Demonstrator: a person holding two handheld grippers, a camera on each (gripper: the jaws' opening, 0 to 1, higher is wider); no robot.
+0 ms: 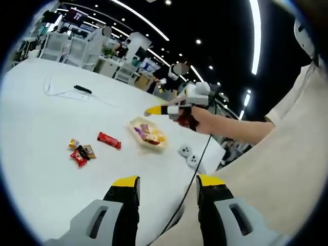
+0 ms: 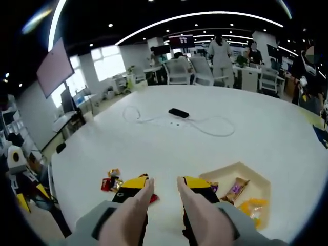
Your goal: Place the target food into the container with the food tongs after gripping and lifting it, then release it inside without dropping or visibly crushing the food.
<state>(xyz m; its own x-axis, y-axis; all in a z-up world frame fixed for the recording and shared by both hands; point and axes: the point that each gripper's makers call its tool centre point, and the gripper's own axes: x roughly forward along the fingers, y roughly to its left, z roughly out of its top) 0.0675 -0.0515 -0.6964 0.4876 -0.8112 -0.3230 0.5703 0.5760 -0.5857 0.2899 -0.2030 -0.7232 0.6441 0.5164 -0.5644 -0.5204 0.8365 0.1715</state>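
Note:
A cream tray-like container (image 1: 148,134) (image 2: 256,179) lies on the white table and holds several wrapped snacks, among them a purple-brown bar (image 2: 233,187) and an orange packet (image 2: 253,207). A red bar (image 1: 109,140) lies left of it; in the right gripper view the left jaw partly hides the red bar (image 2: 152,198). A small cluster of wrapped snacks (image 1: 81,152) (image 2: 109,180) lies further left. My right gripper (image 1: 155,110) (image 2: 165,184), held by a hand, hovers open and bare above the container's near-left edge. My left gripper (image 1: 168,182) is open and bare, well back from the food.
The white table (image 1: 46,128) (image 2: 256,133) carries a black device with a looping white cable (image 1: 82,89) (image 2: 179,113) at its far side. Two white round objects (image 1: 189,155) sit by the table edge. A dark cable (image 1: 197,169) hangs from the right gripper. Chairs and desks stand behind.

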